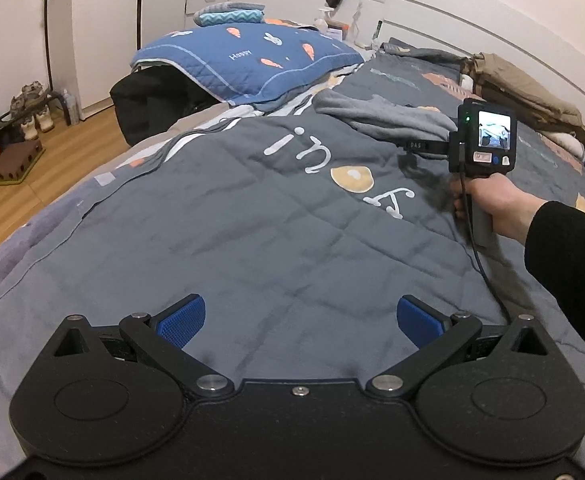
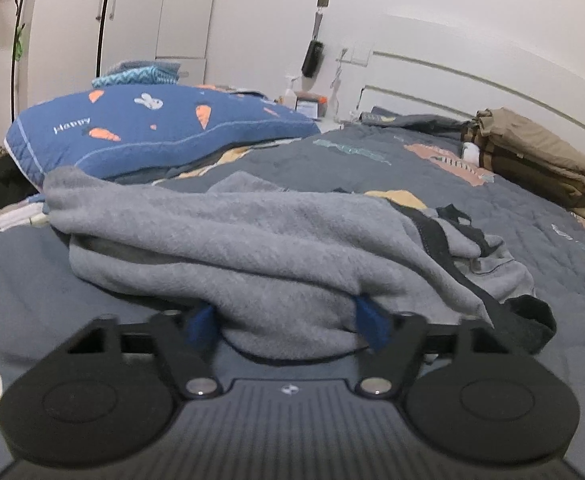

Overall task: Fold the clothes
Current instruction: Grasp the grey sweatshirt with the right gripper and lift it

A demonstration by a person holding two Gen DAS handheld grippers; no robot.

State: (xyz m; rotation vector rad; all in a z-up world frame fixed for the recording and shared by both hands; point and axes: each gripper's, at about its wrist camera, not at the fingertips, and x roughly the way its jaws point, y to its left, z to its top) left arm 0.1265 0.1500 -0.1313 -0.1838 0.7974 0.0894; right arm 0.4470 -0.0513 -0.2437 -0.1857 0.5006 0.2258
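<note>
A crumpled grey sweatshirt (image 2: pixel 252 232) with black trim lies in a heap on the dark grey quilt (image 2: pixel 412 168). My right gripper (image 2: pixel 286 324) has its blue pads on either side of the near fold; the cloth fills the gap and touches both. In the left wrist view the sweatshirt (image 1: pixel 384 114) sits far right, and a hand in a black sleeve holds the right gripper (image 1: pixel 412 146) level at its edge. My left gripper (image 1: pixel 298 320) hangs open over bare quilt (image 1: pixel 252 220), well short of the sweatshirt, with nothing between its fingers.
A blue carrot-print pillow (image 1: pixel 244 56) lies at the bed's far end with folded cloth on top. Tan folded clothes (image 1: pixel 524 88) are stacked along the right wall. A black bag (image 1: pixel 152 100) leans at the bed's left side. Shoes (image 1: pixel 20 112) stand on the wooden floor.
</note>
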